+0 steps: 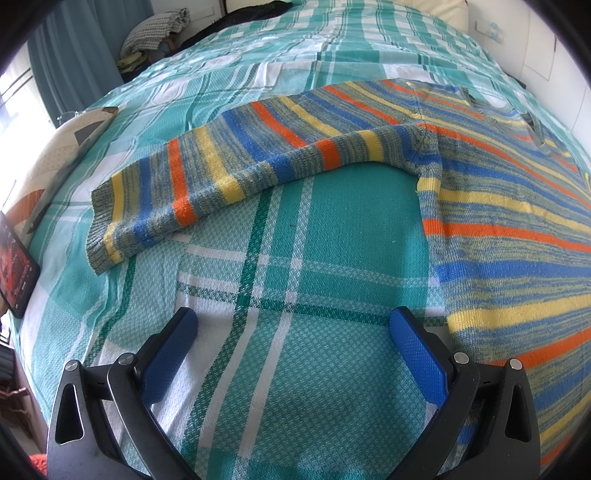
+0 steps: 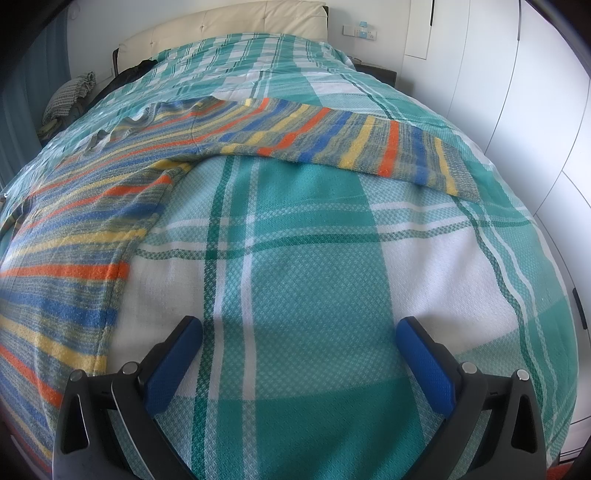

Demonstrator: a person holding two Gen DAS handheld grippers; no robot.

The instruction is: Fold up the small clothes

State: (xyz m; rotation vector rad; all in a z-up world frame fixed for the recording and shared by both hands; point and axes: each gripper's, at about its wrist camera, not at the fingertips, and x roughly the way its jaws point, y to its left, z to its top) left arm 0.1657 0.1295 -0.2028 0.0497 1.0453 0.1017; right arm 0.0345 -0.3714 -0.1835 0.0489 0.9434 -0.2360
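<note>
A: Left gripper point(image 1: 293, 323), black frame with blue textured pads: jaws spread wide, nothing between them. Only bare cloth shows in the gap.

B: Right gripper point(image 2: 299, 330), same build: also released, jaws wide apart, empty.

A: Surface under both: teal, green and white plaid woven bedspread point(image 1: 295, 280), covering the whole bed.

B: Confirmed in the right wrist view, same bedspread point(image 2: 295, 258), fairly smooth with light creases.

A: Task item: small knitted sweater with blue, orange, yellow and grey-green stripes point(image 1: 509, 229). Laid flat on the bedspread, sleeves out to the sides. Its body lies just right of the left gripper's right finger; whether they touch, cannot tell.

B: From the right wrist view the sweater point(image 2: 74, 229) body lies left of the right gripper, its side edge near the left finger. One sleeve point(image 2: 351, 147) stretches across ahead of the gripper, cuff toward the bed's right edge.

A: Other sleeve point(image 1: 229, 166) runs ahead of the left gripper, ribbed cuff toward the bed's left edge.

B: Beyond: cream padded headboard point(image 2: 229, 18), white wardrobe doors point(image 2: 517, 110) at right.

A: Left margin: a lit phone screen point(image 1: 16, 266) on the bed's edge.
</note>
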